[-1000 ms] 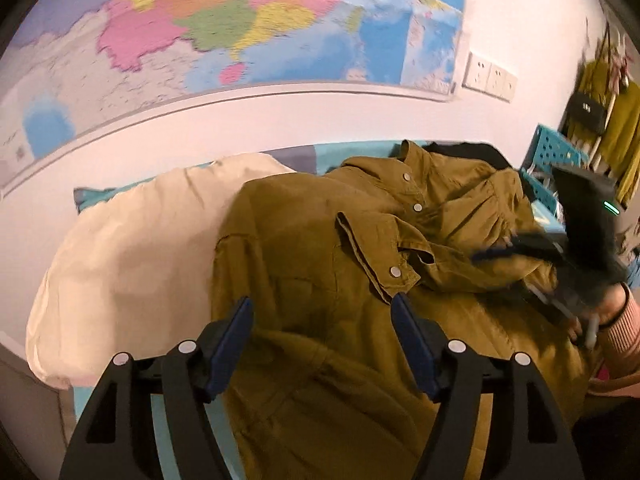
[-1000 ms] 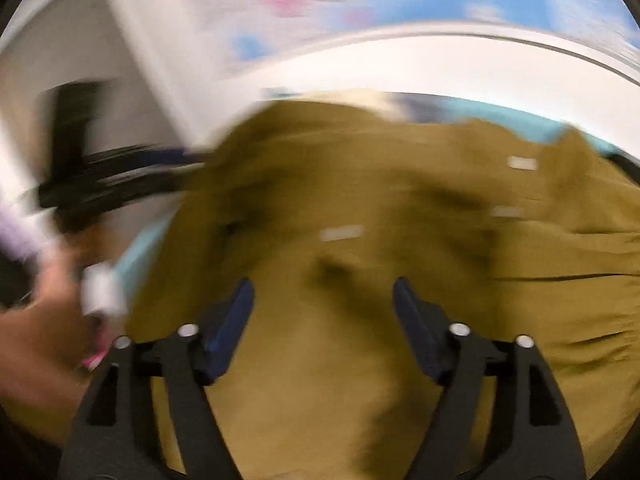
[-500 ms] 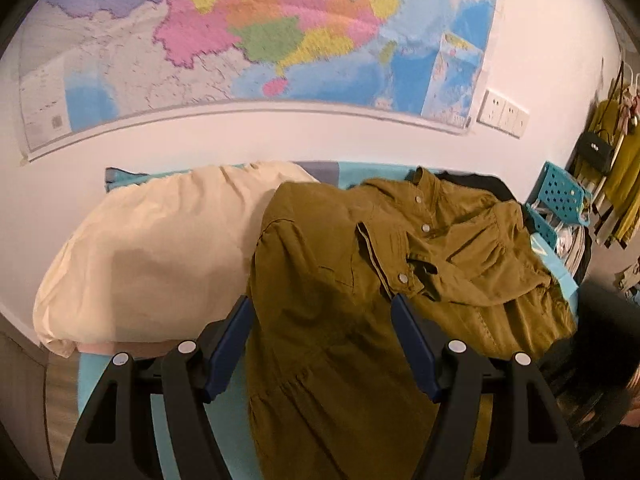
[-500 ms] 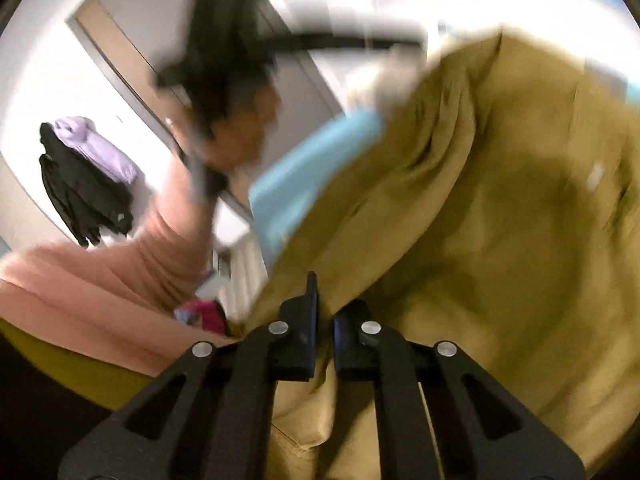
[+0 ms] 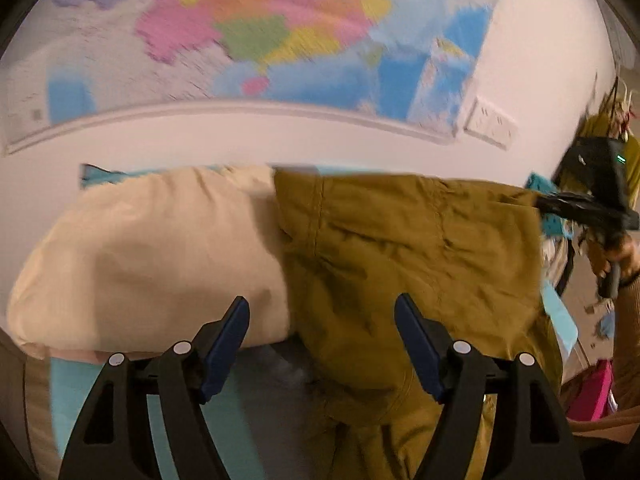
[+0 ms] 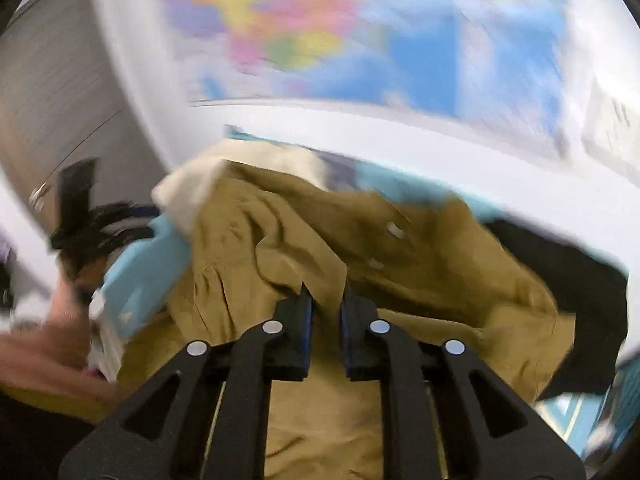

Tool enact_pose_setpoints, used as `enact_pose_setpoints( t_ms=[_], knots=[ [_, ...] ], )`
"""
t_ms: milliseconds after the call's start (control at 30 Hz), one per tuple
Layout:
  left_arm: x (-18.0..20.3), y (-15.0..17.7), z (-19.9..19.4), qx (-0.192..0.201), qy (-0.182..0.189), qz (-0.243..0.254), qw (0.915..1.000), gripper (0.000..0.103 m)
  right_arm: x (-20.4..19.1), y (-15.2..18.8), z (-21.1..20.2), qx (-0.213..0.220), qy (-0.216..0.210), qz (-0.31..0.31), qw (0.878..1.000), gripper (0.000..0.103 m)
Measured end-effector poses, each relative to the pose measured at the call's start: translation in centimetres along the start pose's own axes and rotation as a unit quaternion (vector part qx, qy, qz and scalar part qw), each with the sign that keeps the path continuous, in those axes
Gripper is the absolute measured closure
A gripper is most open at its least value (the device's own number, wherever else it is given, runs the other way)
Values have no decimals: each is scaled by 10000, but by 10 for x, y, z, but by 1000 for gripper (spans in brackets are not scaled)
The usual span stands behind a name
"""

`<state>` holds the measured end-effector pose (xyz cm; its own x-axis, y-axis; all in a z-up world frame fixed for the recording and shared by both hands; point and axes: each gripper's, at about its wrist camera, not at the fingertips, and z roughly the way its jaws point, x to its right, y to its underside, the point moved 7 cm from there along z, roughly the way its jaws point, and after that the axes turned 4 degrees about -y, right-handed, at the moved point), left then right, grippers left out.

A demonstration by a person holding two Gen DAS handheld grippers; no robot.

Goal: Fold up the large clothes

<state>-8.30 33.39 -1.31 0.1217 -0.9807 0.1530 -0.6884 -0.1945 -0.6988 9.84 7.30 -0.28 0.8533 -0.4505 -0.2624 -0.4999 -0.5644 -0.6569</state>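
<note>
Scene: a bed (image 5: 100, 400) with a turquoise cover, against a white wall that carries a coloured map (image 5: 280, 40). Both views are smeared by motion.

Garment: an olive-brown shirt dress (image 5: 420, 264) lies on the bed, its left edge against a cream pillow (image 5: 152, 256). A dark garment (image 6: 580, 292) sits at its far right side.

What changed: a second ago the front with its collar and white buttons faced up and lay flat. Now, in the left wrist view, a plain sweep of olive cloth with no buttons showing is lifted across it, stretched toward the right.

Right claw (image 6: 326, 304): wide a second ago, it closed down and its jaws have just eased apart a little. They now stand narrow with a fold of the olive cloth between them, and the pads appear to press on it. From the left view this claw (image 5: 576, 208) is up at the cloth's right corner.

Left claw (image 5: 322, 336): wide, holding nothing, hovering over the near edge where pillow and dress meet.

Meaning for the task: this looks like the first fold or a flip, under way, carried by the right side alone. The free claw will likely be needed to pin or catch the opposite edge.
</note>
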Motion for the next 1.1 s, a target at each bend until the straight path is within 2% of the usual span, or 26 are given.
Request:
enact_pose_setpoints(
  t_ms=[33, 67, 100, 133, 233, 300, 333, 367, 500, 600, 633, 667, 700, 767, 833, 900, 1033, 1100],
  knots=[
    [6, 1, 9, -81, -26, 84, 9999, 31, 14, 9, 12, -103, 150, 96, 9998, 86],
    [13, 2, 23, -199, -108, 180, 9996, 31, 25, 15, 21, -151, 327, 203, 9991, 75],
    [16, 4, 32, -298, -161, 254, 9991, 31, 38, 25, 33, -198, 428, 337, 9983, 67],
    [20, 5, 42, -392, -215, 333, 9984, 31, 45, 33, 36, -189, 420, 392, 9982, 57],
    [25, 5, 69, -574, -600, 519, 9952, 31, 63, 41, 25, 265, 279, 806, 9960, 38],
    [25, 5, 80, -659, -707, 529, 9939, 31, 74, 48, 7, 663, 413, 854, 9933, 28],
    [25, 4, 85, -681, -733, 502, 9937, 31, 81, 52, 1, 742, 488, 886, 9921, 18],
    [25, 3, 87, -672, -711, 486, 9940, 31, 88, 58, -6, 785, 628, 949, 9904, 16],
    [27, -3, 88, -480, -765, 446, 9949, 31, 131, 98, -6, 557, 849, 1516, 9832, 17],
    [34, -10, 87, -357, -697, 468, 9958, 31, 146, 115, 0, 545, 743, 1719, 9808, 17],
    [39, -13, 88, -346, -682, 473, 9960, 31, 146, 117, 3, 568, 698, 1680, 9817, 21],
    [42, -13, 90, -353, -664, 483, 9960, 30, 146, 117, 7, 579, 668, 1589, 9833, 37],
    [44, -13, 92, -365, -698, 491, 9957, 30, 144, 115, 10, 589, 603, 1546, 9844, 46],
    [45, -12, 97, -405, -781, 513, 9948, 30, 142, 111, 8, 661, 540, 1502, 9850, 72],
    [47, -11, 100, -419, -842, 512, 9943, 30, 137, 105, -11, 810, 265, 1517, 9847, 80],
    [46, -10, 102, -428, -859, 482, 9942, 30, 132, 99, -35, 851, 246, 1571, 9836, 80],
    [50, -13, 110, -423, -865, 494, 9941, 30, 130, 96, -65, 789, 597, 1447, 9845, 80],
    [55, -12, 121, -482, -908, 554, 9932, 29, 139, 103, -61, 611, 828, 1521, 9830, 72]
  ],
)
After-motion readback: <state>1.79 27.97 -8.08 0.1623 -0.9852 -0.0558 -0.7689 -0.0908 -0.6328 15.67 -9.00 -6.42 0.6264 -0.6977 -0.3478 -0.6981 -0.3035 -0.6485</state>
